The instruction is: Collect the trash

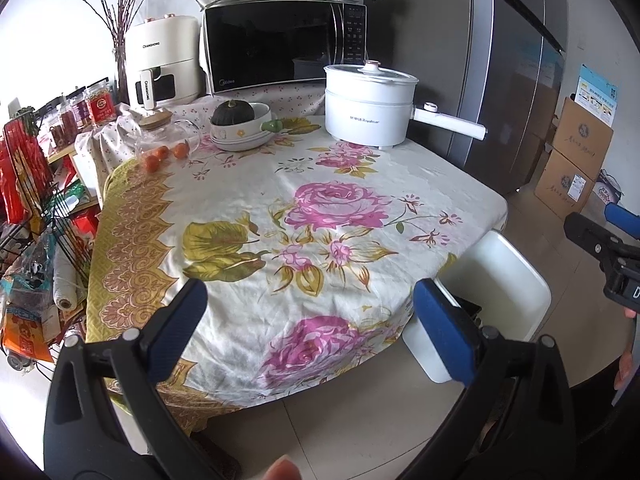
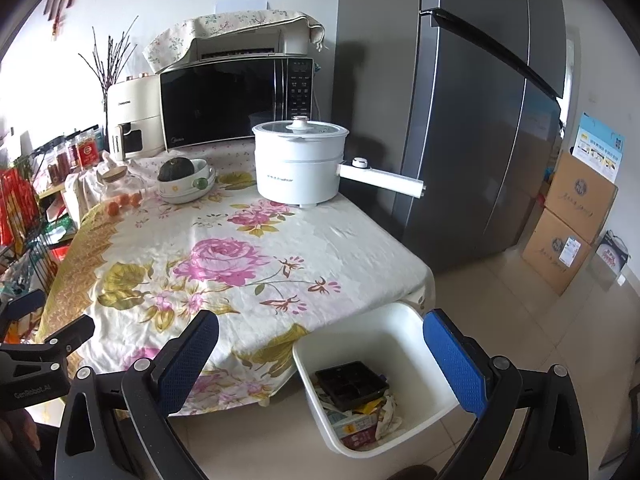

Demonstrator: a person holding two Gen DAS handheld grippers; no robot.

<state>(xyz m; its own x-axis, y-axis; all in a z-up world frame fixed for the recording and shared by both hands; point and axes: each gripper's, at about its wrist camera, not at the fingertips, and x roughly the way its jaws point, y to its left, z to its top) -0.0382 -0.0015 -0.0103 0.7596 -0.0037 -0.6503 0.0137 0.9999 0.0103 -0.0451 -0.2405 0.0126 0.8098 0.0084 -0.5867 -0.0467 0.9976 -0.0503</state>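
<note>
Both the left gripper (image 1: 308,312) and right gripper (image 2: 320,344) stood wide apart, empty. White bin (image 2: 400,320) at five o'clock held a black tray (image 2: 350,382) atop trash (image 2: 360,424).

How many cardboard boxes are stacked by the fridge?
2: the upper cardboard box sits on the lower cardboard box, on the floor right of the fridge. Others may be hidden.

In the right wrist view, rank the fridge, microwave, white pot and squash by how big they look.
1. Fridge
2. Microwave
3. White pot
4. Squash

The bigger ones also stand farther back, so nearness does not blur this order.
</note>
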